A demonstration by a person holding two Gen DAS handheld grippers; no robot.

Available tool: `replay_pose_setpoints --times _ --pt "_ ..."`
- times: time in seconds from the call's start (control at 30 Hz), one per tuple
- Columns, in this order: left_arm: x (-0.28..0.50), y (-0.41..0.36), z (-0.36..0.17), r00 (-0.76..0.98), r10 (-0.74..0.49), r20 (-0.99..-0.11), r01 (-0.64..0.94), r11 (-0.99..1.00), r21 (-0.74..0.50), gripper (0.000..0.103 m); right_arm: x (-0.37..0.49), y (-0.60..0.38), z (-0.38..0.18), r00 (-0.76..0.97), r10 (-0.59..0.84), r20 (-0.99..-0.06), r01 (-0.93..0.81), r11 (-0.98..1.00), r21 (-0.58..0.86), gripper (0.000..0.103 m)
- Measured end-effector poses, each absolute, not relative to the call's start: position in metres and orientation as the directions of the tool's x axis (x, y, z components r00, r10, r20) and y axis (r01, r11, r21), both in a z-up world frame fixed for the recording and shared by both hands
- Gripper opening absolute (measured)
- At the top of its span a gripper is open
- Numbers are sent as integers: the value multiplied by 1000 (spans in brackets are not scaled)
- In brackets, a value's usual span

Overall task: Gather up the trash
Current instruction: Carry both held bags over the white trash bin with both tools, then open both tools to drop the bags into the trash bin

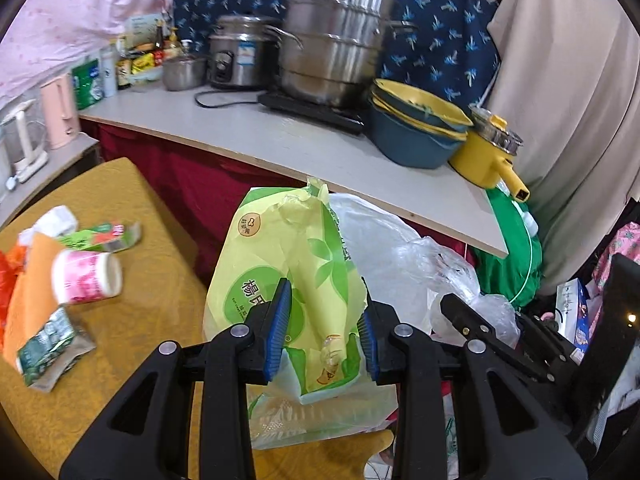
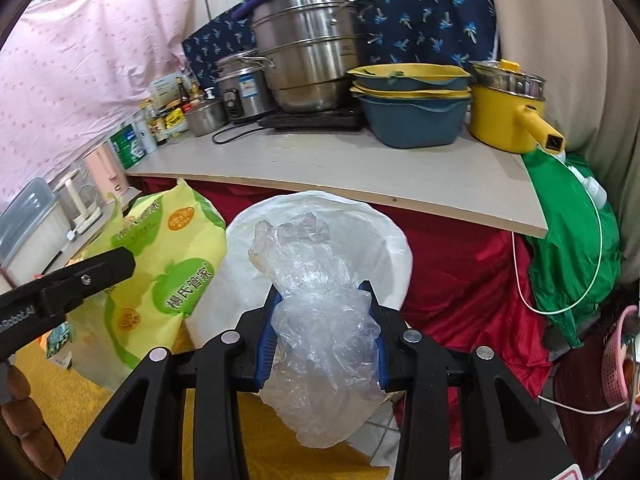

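Note:
My left gripper [image 1: 325,312] is shut on a yellow-green plastic wrapper bag [image 1: 276,264], held up above the yellow table's edge. My right gripper [image 2: 325,312] is shut on a crumpled clear plastic film [image 2: 320,320]. Behind the film is a white bin bag opening [image 2: 384,236]. The green wrapper bag also shows in the right wrist view [image 2: 168,276], with the left gripper's finger in front of it. On the yellow table [image 1: 152,280] lie a pink-white cup [image 1: 86,278], a green packet [image 1: 100,236], a dark green sachet [image 1: 50,348] and orange trash [image 1: 24,292].
A grey counter [image 1: 280,136] carries steel pots [image 1: 332,40], stacked blue-yellow basins [image 1: 416,128], a yellow pot [image 1: 488,152] and bottles. A red cloth hangs below it. A green bag [image 2: 572,240] and a pink basket [image 2: 616,356] are at the right. Kettles [image 1: 60,112] stand left.

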State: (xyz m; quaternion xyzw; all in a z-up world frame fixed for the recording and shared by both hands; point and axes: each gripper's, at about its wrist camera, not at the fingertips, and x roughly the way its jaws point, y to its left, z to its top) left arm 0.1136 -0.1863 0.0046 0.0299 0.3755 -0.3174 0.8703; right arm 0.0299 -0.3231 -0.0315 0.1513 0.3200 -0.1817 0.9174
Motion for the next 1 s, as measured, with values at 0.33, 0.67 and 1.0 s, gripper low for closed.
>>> replay_pose_setpoints --times 0.33,0.67,1.0 --pt "134 -206 -16 471 -534 -702 570 792 -220 42 45 -341 -48 713 -236 -660 451 875 175 37" --pt "150 -187 -17 514 -511 -689 506 829 -238 68 76 -335 -50 720 -215 -660 426 887 177 40" --pt "158 -157 -10 570 -476 -670 452 862 -228 77 94 -324 -48 729 -209 -651 409 897 170 66"
